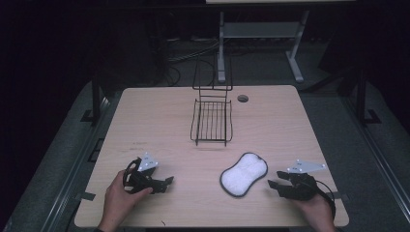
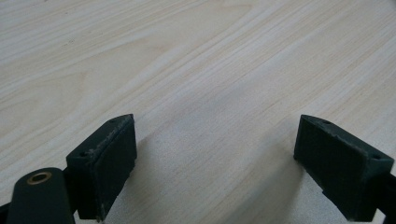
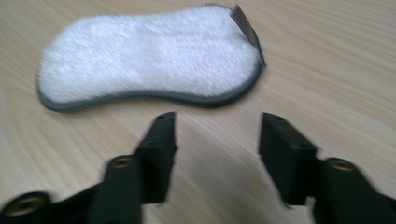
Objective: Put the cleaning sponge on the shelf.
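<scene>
A white peanut-shaped scrubbing pad (image 1: 243,174) with a dark grey rim lies flat on the wooden table (image 1: 159,121), front right of centre. My right gripper (image 1: 274,180) rests low just right of the pad, pointing left at it. Its jaws stand apart with bare wood between them, and the pad (image 3: 149,56) lies a short way beyond the tips of that gripper (image 3: 218,122). My left gripper (image 1: 165,183) sits near the front left, pointing right. In the left gripper view its jaws (image 2: 215,128) are spread wide over plain tabletop.
A black wire rack (image 1: 212,121) with a tall back frame stands at the centre back of the table. A round cable hole (image 1: 242,98) is beside it. The floor drops away at the table's left, right and front edges.
</scene>
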